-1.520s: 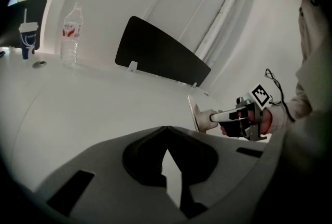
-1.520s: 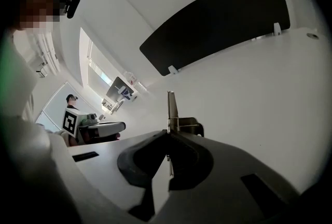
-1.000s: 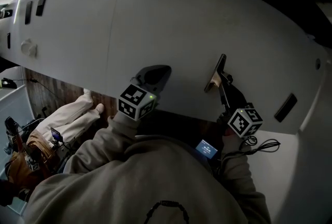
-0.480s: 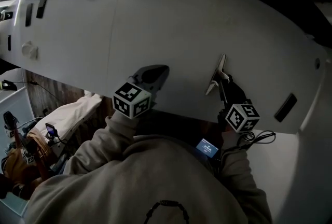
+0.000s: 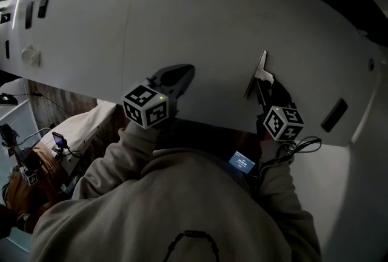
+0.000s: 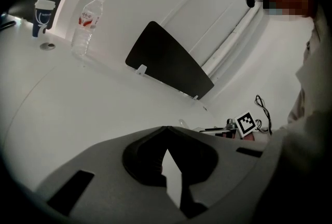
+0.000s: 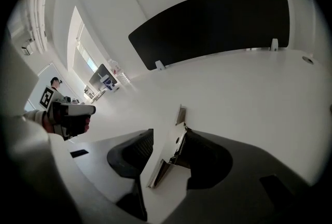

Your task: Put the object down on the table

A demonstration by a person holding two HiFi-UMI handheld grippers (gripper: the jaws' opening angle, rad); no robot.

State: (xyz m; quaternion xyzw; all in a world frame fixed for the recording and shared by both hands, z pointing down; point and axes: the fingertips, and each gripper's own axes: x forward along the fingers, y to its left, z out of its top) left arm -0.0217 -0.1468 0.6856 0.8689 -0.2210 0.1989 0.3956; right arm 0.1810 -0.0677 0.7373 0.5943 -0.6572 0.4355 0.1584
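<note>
Thin metal plate (image 7: 170, 147), probably light, stiff and slick, leans between the opening jaws of right gripper (image 7: 170, 132); regrip across flat faces; left gripper (image 6: 166, 129) jaws pressed together.

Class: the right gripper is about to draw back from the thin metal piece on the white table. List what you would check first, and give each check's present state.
1. Right gripper releasing: ok. Its fingers are opening, and one finger stands clear of the metal piece.
2. Piece free of both fingers: not ok. It leans against the other finger.
3. Piece lying flat on the table: not ok. It stands tilted on its edge.
4. Left gripper out of the way: ok. It is shut, empty and off to the side.
5. Piece stays put when its support leaves: cannot tell.
</note>
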